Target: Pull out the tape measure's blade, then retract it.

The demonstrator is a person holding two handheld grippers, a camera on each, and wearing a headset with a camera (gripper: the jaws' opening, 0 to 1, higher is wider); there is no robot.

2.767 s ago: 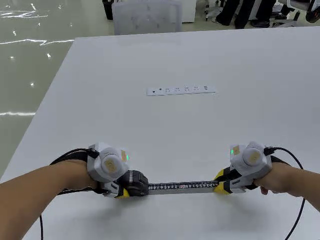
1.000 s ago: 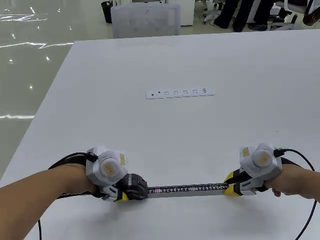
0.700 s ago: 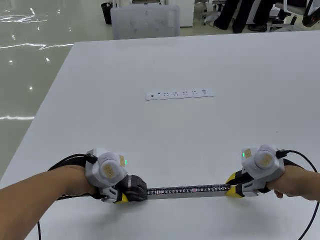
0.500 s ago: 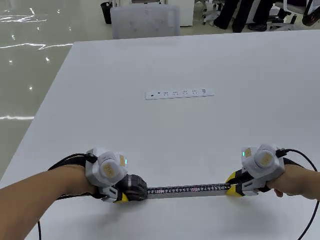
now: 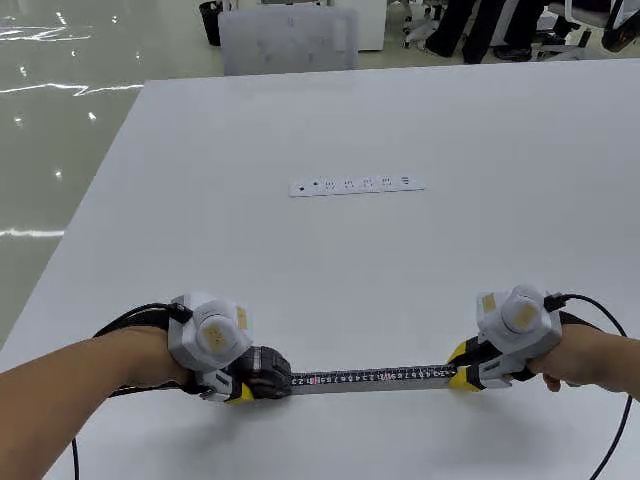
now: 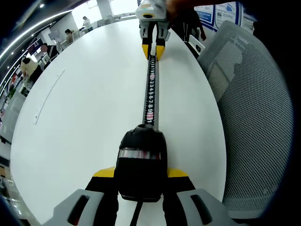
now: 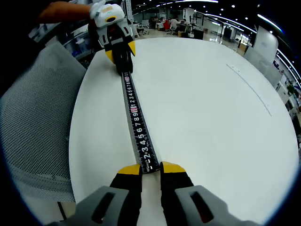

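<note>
Head view, nearest first: the tape measure point(image 5: 300, 376) lies along the near edge of the white worktop point(image 5: 300, 270), with its long axis running left to right. The left tool point(image 5: 243, 385) is closed on the black case point(image 5: 265, 371) at the person's left. The blade point(image 5: 370, 377) comes out of the case and points right, printed face up, in a straight line to the right tool point(image 5: 457, 367). A hand and forearm are behind each tool, and black cables trail from them.

Left gripper view: the case point(image 6: 141, 160) sits clamped between the yellow-tipped jaws, its mouth facing away. The blade point(image 6: 150, 89) runs straight ahead to the right tool point(image 6: 153, 49). A grey mesh chair back point(image 6: 254, 117) is just beside the worktop edge.

Right gripper view: the jaws of the right tool point(image 7: 150, 168) are closed on the blade's end, one at each edge. The blade point(image 7: 136, 117) runs low over the worktop towards the left tool point(image 7: 117, 47), its numbers rising from the end. I cannot tell whether it touches the surface.

Farther off in the head view, a white power strip point(image 5: 356, 184) lies mid-worktop, parallel to the blade. A chair point(image 5: 288, 40) stands at the far edge.
</note>
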